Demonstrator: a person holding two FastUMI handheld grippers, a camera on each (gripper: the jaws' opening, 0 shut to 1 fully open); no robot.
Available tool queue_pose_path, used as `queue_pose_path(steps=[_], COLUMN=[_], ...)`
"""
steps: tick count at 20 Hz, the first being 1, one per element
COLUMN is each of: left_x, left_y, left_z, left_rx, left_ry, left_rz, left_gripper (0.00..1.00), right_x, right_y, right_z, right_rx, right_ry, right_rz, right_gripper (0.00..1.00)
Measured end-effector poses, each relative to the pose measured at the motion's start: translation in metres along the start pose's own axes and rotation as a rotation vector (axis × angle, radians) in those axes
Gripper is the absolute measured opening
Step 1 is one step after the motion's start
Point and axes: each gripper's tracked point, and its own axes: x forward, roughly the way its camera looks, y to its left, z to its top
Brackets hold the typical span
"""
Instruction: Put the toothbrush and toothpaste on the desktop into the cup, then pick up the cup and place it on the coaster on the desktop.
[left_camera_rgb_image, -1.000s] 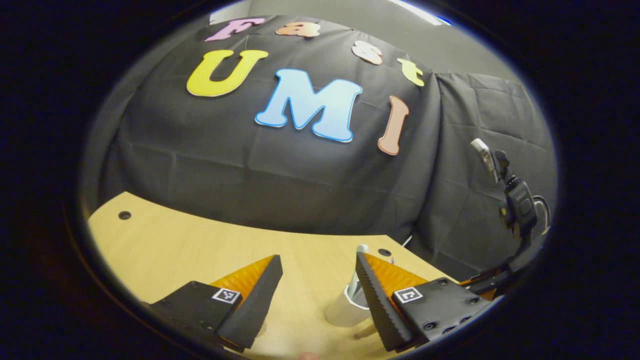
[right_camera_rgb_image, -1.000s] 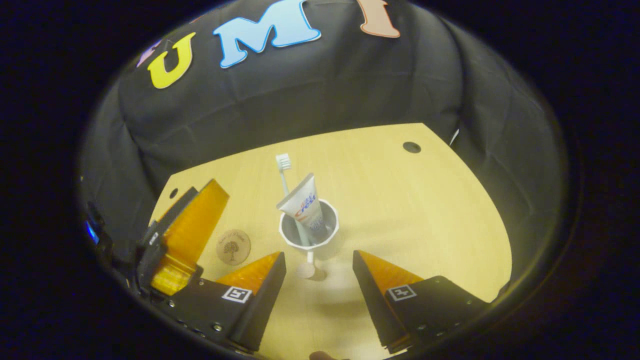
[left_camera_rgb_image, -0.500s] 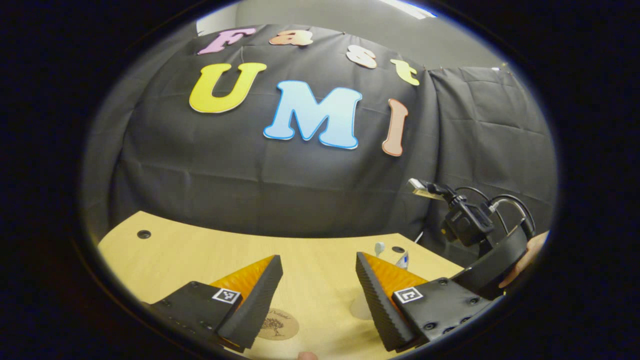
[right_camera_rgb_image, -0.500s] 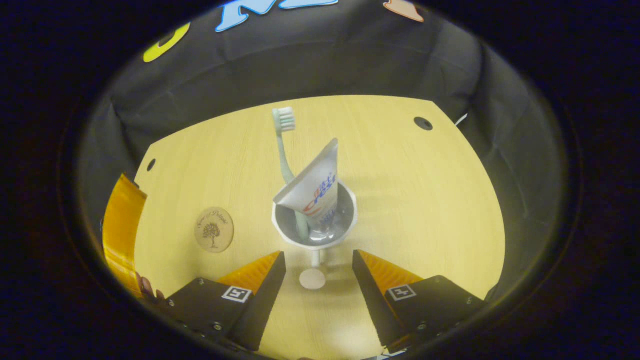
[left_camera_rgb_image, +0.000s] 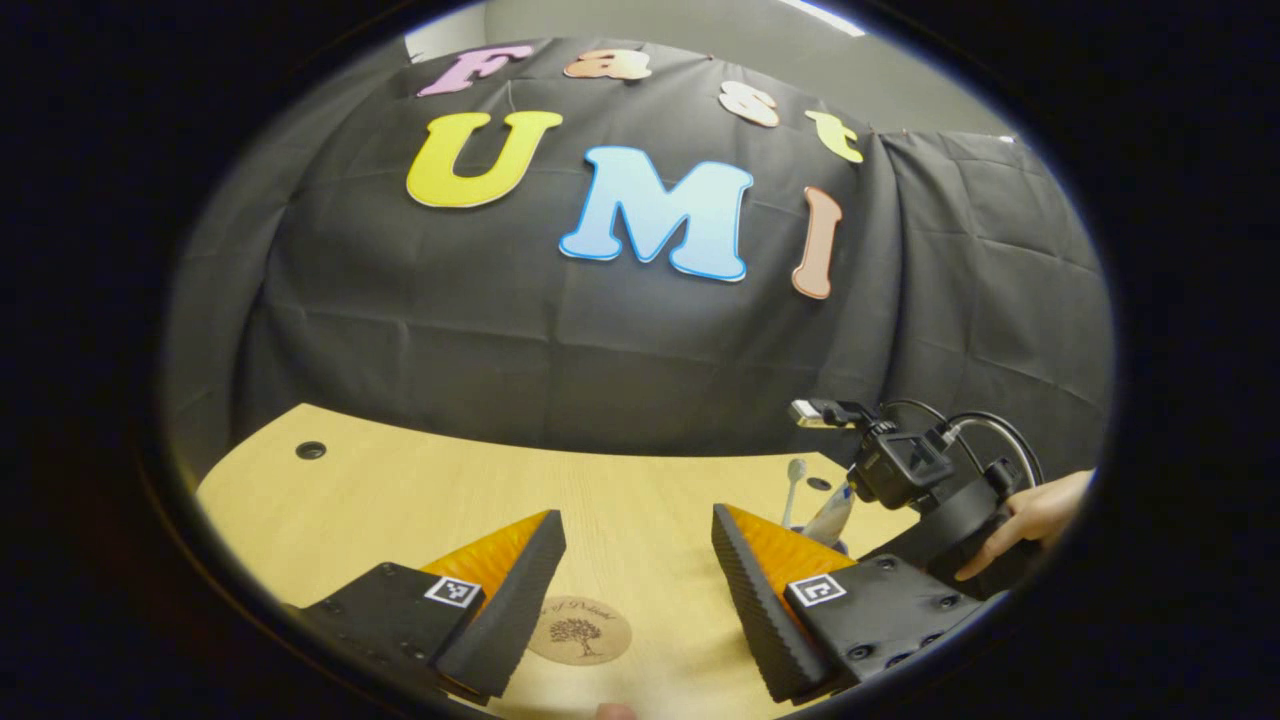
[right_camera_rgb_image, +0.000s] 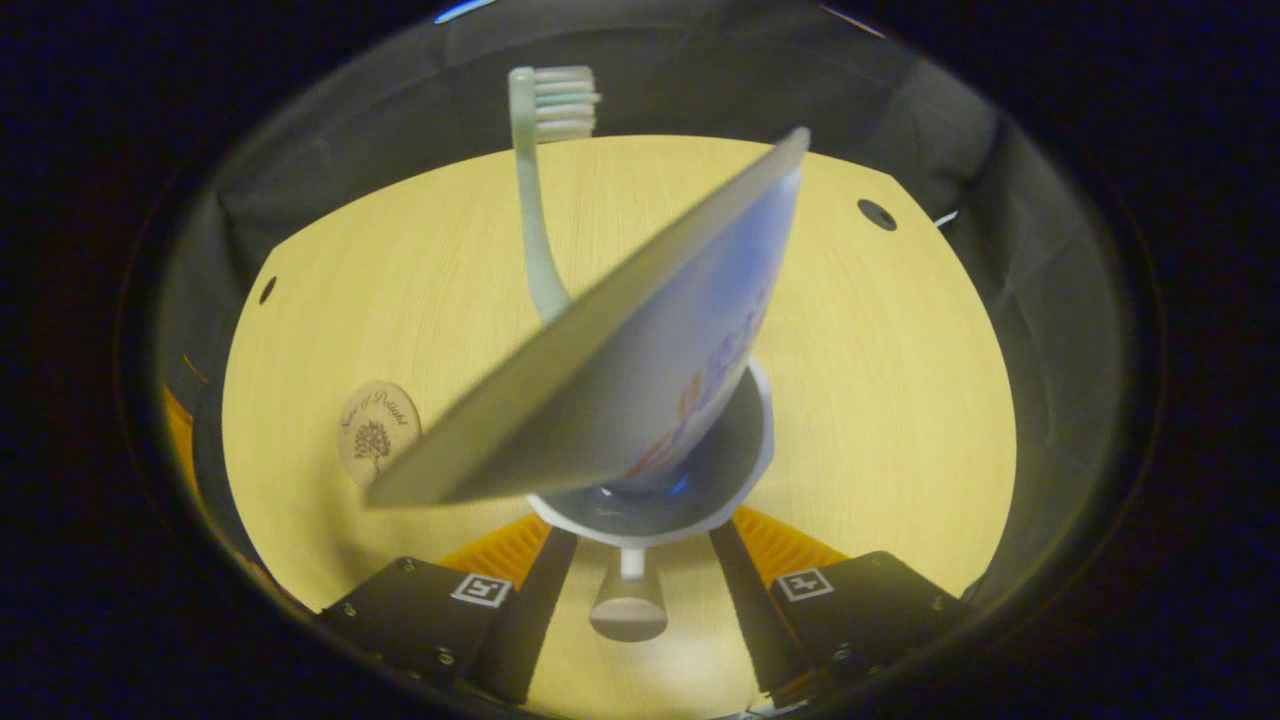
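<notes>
In the right gripper view a white cup (right_camera_rgb_image: 762, 445) stands very close on the wooden desktop (right_camera_rgb_image: 880, 400). A toothpaste tube (right_camera_rgb_image: 640, 390) and a pale green toothbrush (right_camera_rgb_image: 535, 220) lean in it. My right gripper (right_camera_rgb_image: 640, 550) is open, one finger on each side of the cup's body, and the cup's handle knob (right_camera_rgb_image: 628, 612) points back between them. A round wooden coaster (right_camera_rgb_image: 378, 432) lies to the cup's left. My left gripper (left_camera_rgb_image: 635, 580) hangs open and empty just above the coaster (left_camera_rgb_image: 580, 630). The toothbrush (left_camera_rgb_image: 795, 480) and tube (left_camera_rgb_image: 830, 515) stick up to its right.
In the left gripper view a hand (left_camera_rgb_image: 1030, 510) holds the right gripper's body (left_camera_rgb_image: 900, 470) at the desk's right end. The desktop has round cable holes (right_camera_rgb_image: 877, 213) (left_camera_rgb_image: 310, 450) near its far corners. The black cloth wall runs along the back edge.
My right gripper has moved forward and down onto the cup, which now sits between its fingers. My left gripper has drawn back to the left, bringing the coaster under its fingers.
</notes>
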Motion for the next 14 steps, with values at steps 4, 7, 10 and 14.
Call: queue_pose_path(steps=[4, 7, 10, 14], left_x=[-0.001, -0.002, -0.005, -0.014], left_y=[0.001, 0.003, 0.006, 0.016], left_z=[-0.005, -0.005, -0.005, -0.003], left_rx=[-0.003, -0.007, -0.014, -0.017], left_ry=[0.012, 0.011, 0.008, 0.003], left_rz=[0.010, 0.020, 0.036, 0.061], left_gripper=[0.95, 0.95, 0.95, 0.96], right_x=[0.006, 0.003, 0.004, 0.004], right_y=[0.003, 0.004, 0.002, 0.004], right_z=[-0.003, -0.001, 0.001, 0.001], right_rx=[0.003, -0.001, -0.013, -0.039], right_ry=[0.007, 0.006, -0.011, -0.023], right_rz=[0.014, 0.015, 0.009, 0.032], right_gripper=[0.47, 0.30, 0.29, 0.29])
